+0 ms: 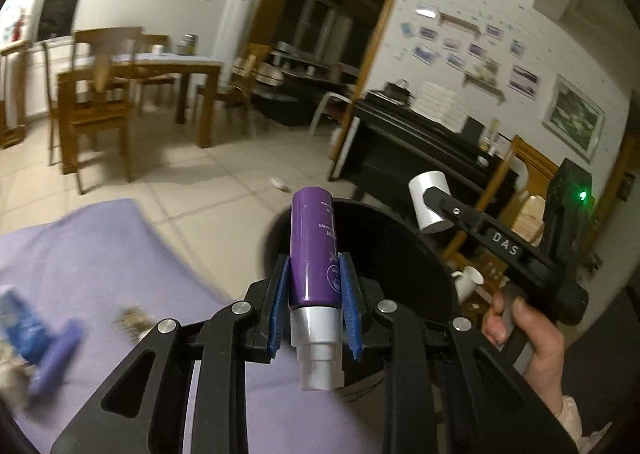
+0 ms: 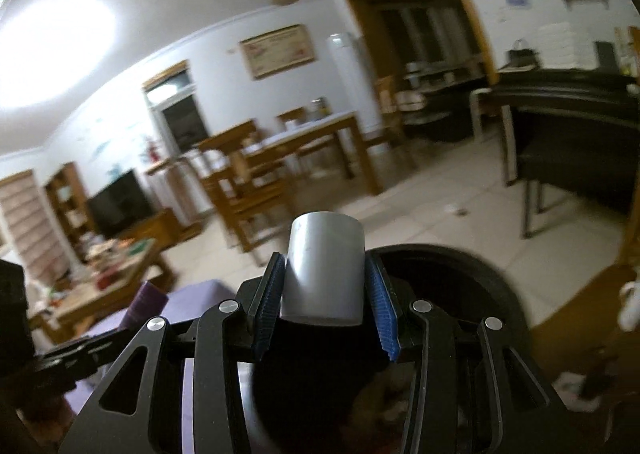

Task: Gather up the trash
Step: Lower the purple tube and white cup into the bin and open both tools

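Note:
My left gripper (image 1: 314,274) is shut on a purple bottle (image 1: 314,250) with a silver neck, held over the near rim of a round black bin (image 1: 400,254). My right gripper (image 2: 324,278) is shut on a grey cylindrical cap (image 2: 325,274), and the left wrist view shows that cap (image 1: 430,205) white beyond the bin's far rim. The bin (image 2: 492,286) lies right below the right gripper too. On the purple cloth (image 1: 100,254) at the left lie a blue packet (image 1: 24,322), a purple tube (image 1: 56,358) and a crumpled scrap (image 1: 132,322).
A small piece of litter (image 1: 280,183) lies on the tiled floor. A wooden dining table (image 1: 168,69) with chairs stands at the back, a black piano (image 1: 420,145) to the right. A low table (image 2: 108,282) cluttered with items sits at the left. A white cup (image 1: 468,282) stands behind the bin.

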Tool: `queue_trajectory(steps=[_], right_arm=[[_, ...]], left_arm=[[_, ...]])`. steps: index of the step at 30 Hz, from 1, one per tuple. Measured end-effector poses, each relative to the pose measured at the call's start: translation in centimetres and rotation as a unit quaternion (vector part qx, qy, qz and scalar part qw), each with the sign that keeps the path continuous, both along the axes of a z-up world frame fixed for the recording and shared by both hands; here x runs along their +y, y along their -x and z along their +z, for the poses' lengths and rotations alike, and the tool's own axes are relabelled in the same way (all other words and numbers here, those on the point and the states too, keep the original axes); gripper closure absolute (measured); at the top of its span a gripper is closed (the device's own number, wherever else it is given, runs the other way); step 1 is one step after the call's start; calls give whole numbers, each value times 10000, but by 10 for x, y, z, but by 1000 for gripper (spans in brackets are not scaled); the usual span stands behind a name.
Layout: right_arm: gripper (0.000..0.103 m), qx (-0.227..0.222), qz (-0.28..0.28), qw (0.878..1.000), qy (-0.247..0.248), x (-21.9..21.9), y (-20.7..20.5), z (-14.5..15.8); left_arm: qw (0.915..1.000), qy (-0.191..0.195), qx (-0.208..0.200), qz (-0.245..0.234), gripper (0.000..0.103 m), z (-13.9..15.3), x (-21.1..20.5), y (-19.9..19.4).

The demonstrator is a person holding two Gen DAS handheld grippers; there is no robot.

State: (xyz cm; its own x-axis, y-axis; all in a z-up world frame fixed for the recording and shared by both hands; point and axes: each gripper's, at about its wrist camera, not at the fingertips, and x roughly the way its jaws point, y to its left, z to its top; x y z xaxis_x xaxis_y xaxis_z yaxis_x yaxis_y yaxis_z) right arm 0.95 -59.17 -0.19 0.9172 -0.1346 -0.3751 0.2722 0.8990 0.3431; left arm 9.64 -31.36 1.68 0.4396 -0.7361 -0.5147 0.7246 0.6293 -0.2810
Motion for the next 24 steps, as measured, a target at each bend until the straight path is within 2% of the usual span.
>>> queue_trajectory(steps=[4,9,12,15,24], right_arm=[[61,260,-322,9988,256,-24,-5,-19],[61,509,-260,9980,264,-44,-22,-44],[61,588,-180,9978,231,-48,-26,-53],[61,647,-92,9976,207,-43,-30,-57],[61,694,-18,9975,138,-32,-31,-60]], left_arm=[[9996,-91,79,-241,78,-18,-43,1],[9990,-221,196,-350,78,-36,-71,4],[9985,-235,352,-338,78,-37,-71,2],[9989,-303,243,-271,78,-34,-72,1],[9983,-385,364,-253,78,-36,-74,-4]])
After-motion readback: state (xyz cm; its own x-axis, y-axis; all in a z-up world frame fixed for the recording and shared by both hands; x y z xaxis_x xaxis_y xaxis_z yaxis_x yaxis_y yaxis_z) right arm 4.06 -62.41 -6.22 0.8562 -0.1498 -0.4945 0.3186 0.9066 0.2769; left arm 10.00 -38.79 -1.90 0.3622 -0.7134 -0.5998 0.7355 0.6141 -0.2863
